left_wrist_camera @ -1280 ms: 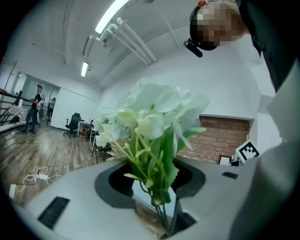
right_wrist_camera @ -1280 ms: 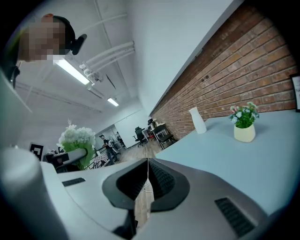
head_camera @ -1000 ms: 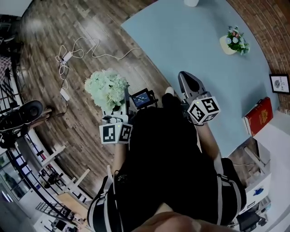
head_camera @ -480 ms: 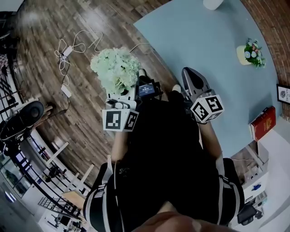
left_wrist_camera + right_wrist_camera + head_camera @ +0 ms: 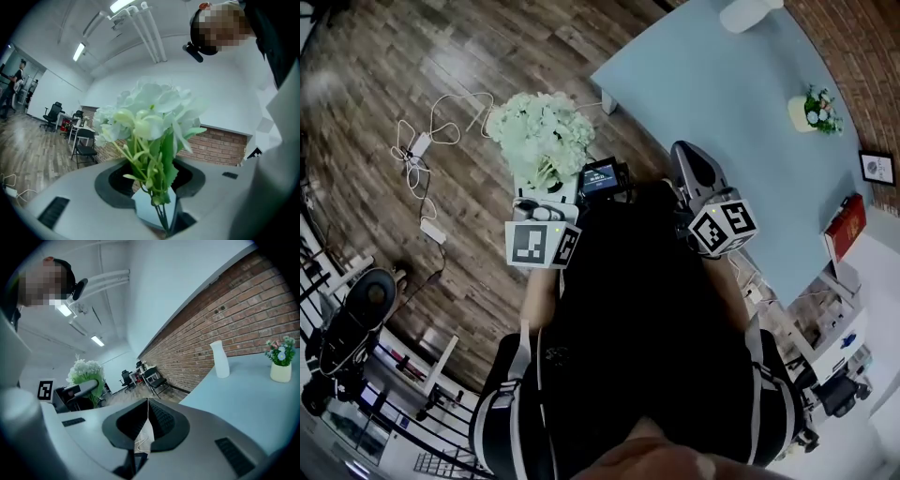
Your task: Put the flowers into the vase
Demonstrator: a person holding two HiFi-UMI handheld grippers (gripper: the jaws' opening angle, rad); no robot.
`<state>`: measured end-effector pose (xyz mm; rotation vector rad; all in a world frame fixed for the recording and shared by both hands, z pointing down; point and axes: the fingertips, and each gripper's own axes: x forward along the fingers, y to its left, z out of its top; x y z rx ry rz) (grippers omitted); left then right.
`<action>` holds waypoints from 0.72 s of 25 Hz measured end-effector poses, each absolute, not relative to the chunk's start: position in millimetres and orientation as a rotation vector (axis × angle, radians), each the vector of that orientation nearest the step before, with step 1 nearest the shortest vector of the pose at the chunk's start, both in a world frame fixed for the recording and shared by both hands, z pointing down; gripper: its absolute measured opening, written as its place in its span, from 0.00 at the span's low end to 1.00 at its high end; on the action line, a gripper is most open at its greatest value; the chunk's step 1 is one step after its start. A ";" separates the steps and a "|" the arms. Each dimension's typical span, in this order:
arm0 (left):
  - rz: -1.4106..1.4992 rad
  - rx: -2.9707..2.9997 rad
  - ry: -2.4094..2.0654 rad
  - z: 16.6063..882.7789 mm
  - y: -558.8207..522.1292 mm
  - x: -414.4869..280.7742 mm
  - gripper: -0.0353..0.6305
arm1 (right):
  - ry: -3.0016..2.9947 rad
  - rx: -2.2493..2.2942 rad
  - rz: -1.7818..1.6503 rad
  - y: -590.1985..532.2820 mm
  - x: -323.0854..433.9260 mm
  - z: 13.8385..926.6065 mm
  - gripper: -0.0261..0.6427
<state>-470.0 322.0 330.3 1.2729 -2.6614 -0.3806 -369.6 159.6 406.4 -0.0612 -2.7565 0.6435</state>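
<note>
In left gripper view, left gripper (image 5: 157, 206) clamps the flowers (image 5: 150, 112); right gripper view: right gripper (image 5: 146, 413) closed, empty; vase (image 5: 220, 359) upright near table (image 5: 243, 399) edge.

A small potted plant (image 5: 814, 111) stands on the blue table (image 5: 722, 122), and white cables (image 5: 419, 146) lie on the wooden floor (image 5: 375, 56).

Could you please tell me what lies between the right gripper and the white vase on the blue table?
Only bare blue tabletop lies between the right gripper and the white vase. The right gripper view shows this, and the head view agrees.
</note>
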 end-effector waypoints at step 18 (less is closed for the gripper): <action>-0.191 1.677 -2.421 310.7 106.1 -534.2 0.34 | -2.833 0.327 0.894 9.0 -394.8 426.1 0.07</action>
